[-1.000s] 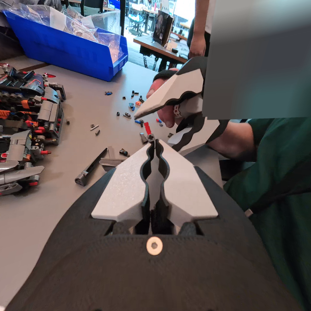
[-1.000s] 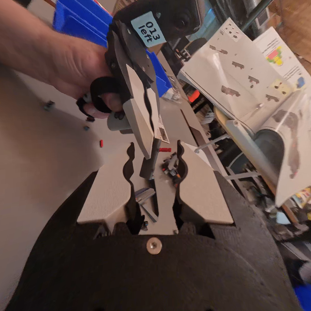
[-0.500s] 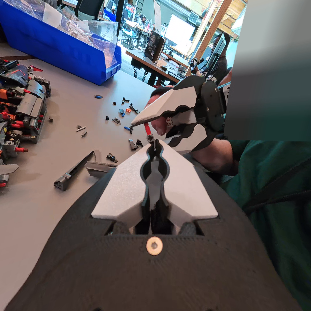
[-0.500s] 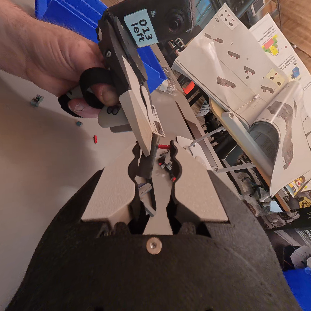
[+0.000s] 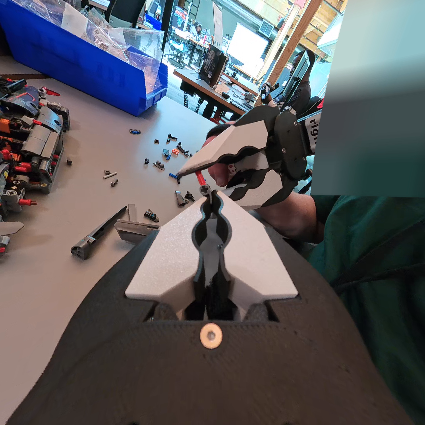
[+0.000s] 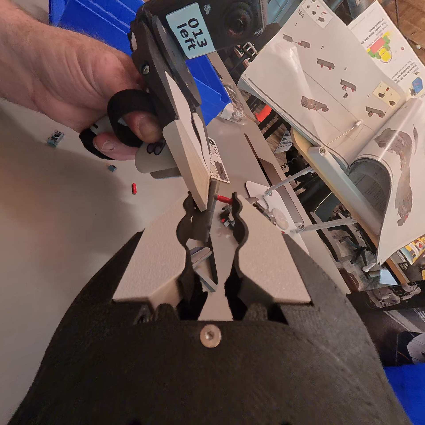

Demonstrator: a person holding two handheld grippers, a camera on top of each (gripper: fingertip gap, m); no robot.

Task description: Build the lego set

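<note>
Lying all over the grey desk [image 5: 76, 287] are small loose pieces [image 5: 158, 164], beside a blue bin [image 5: 87, 66]. Above it, the left gripper [image 5: 210, 195] is clenched on a grey piece [image 5: 205, 190] with a red pin [image 5: 200, 177]. The right gripper [image 6: 212, 199] is spread wide around that pin.

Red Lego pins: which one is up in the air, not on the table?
The red pin stuck in the grey piece pinched by the left gripper. The other red pins sit in the model.
</note>
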